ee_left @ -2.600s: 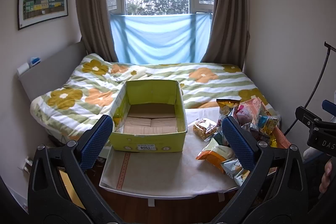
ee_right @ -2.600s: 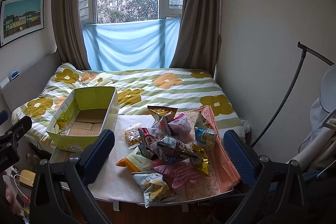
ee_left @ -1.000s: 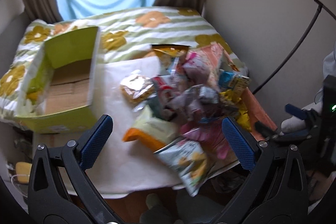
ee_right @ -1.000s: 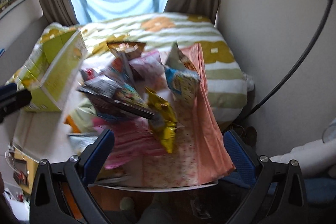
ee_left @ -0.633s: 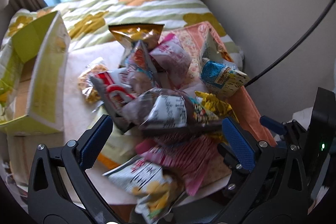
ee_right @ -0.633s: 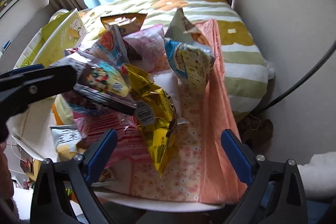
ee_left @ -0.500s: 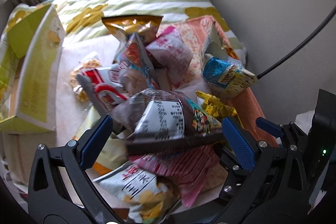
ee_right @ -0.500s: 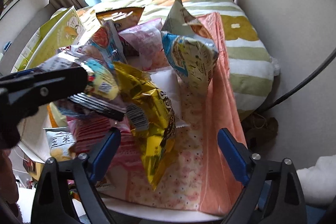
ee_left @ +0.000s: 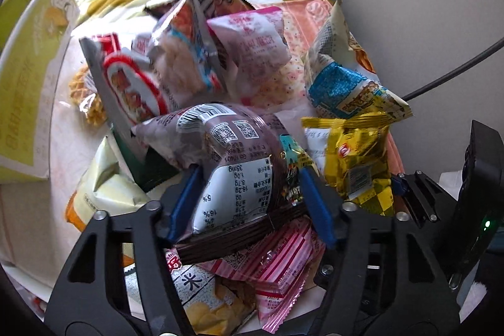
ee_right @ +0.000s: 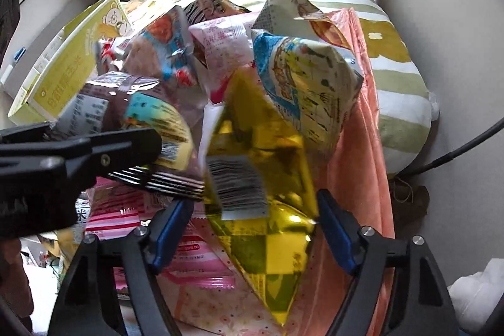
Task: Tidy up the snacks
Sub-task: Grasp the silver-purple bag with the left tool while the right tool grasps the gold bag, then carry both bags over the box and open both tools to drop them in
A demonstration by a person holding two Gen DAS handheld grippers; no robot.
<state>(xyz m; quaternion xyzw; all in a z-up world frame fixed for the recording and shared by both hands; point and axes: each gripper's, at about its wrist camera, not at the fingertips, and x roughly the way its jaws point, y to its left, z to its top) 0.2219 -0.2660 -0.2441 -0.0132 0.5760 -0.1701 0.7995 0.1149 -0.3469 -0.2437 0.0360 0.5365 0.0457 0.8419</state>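
1. Here the left gripper (ee_left: 249, 203) is closing, and its blue pads touch both sides of the brown snack bag (ee_left: 233, 175), at 6 o'clock in the left wrist view.
2. The right gripper (ee_right: 252, 229) is closing around the yellow foil bag (ee_right: 261, 178); only its right pad seems to touch the foil.
3. The snack pile lies on the tabletop (ee_left: 63, 134).
4. The yellow-green cardboard box (ee_left: 28, 77) stands at 9 o'clock of the pile.
5. The blue-and-white bag (ee_right: 308, 81) stands at 12 o'clock of the yellow foil bag.

both grippers point steeply down, left gripper (ee_left: 249, 203) and right gripper (ee_right: 255, 229) closing (jaws partway in).
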